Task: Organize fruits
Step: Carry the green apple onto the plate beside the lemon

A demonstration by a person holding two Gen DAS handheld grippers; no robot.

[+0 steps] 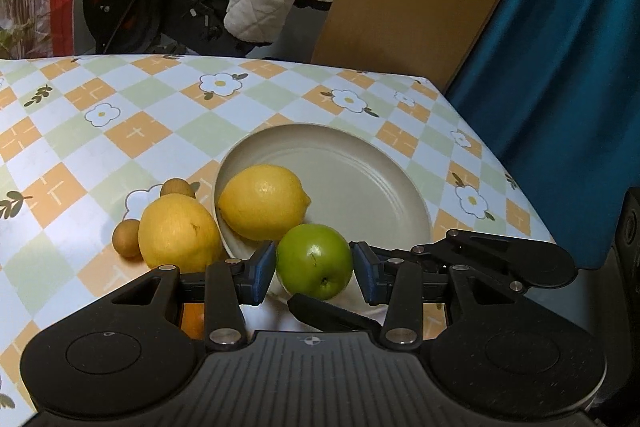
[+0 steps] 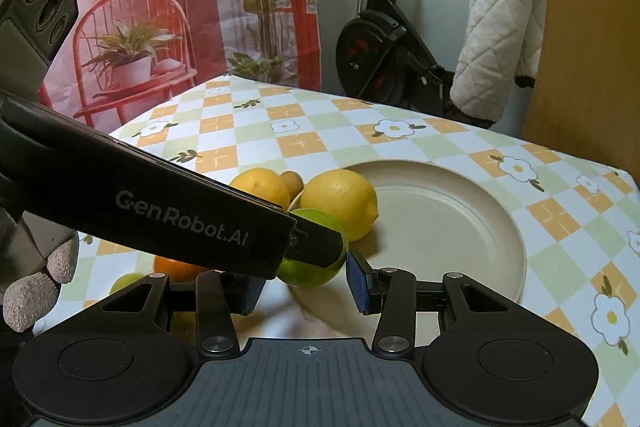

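The left gripper [image 1: 314,269] has the green apple [image 1: 314,261] squarely between its 2 blue pads [image 1: 262,275], both pads apparently touching the skin, so I'd say it has a grip on it, low over the near rim of the beige plate [image 1: 360,179]. 1 lemon [image 1: 262,201] already lies on the plate's left side; a second lemon [image 1: 178,233] sits on the checked tablecloth [image 1: 100,147] just beside the rim, with 2 small brown fruits [image 1: 126,238] close by it. The right gripper [image 2: 306,285] waits near the apple, its jaws parted and holding nothing (the left tool's finger crosses in front of it). An orange [image 2: 176,269] shows behind that tool. To my eye the apple is being placed: next it wants easing inward onto bare plate, clear of the lemon, then letting go gently so it doesn't roll.
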